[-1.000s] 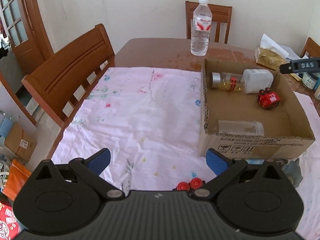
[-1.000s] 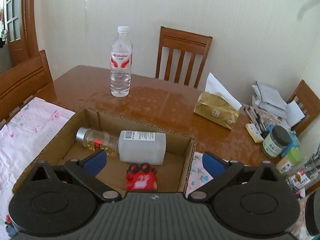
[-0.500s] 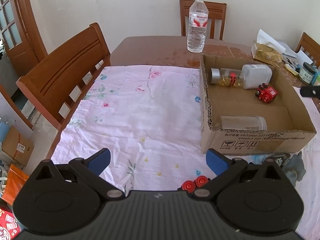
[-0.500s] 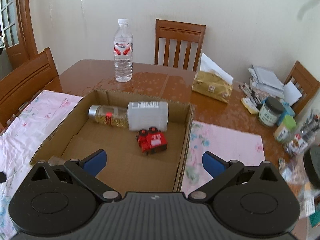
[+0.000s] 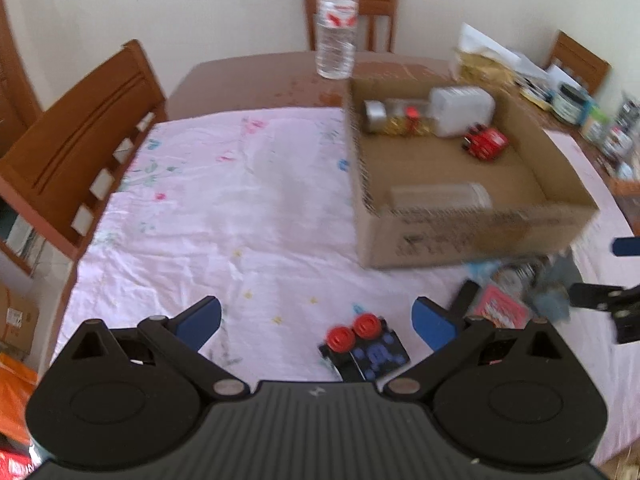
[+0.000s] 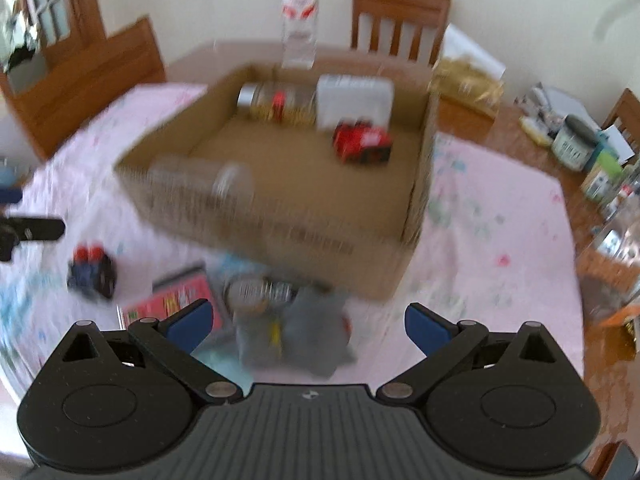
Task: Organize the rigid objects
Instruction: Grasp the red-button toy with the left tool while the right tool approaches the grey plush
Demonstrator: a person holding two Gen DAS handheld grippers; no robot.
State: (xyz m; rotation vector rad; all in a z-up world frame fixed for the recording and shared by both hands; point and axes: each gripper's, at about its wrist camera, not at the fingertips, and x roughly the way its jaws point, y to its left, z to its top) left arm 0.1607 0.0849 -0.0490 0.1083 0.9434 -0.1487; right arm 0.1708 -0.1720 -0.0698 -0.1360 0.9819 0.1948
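Now that the right gripper (image 6: 306, 326) has drawn back from the cardboard box (image 6: 416, 216), both sets of fingers spread and empty, it hovers over a blurred, perhaps grey, item (image 6: 296, 336); the left gripper (image 5: 316, 320) nears the toy car (image 5: 366, 346) on the tabletop.

A: Far edge of wooden table (image 5: 256, 76)?
B: Water bottle (image 5: 336, 24), upright, chair (image 5: 374, 12) behind it. Pink floral cloth (image 5: 224, 208) covers the near part.
A: Right side?
B: Gold tissue pack (image 6: 466, 80); dark-lidded jar (image 6: 576, 146) among blurred clutter. Another chair (image 5: 80, 152) at left.
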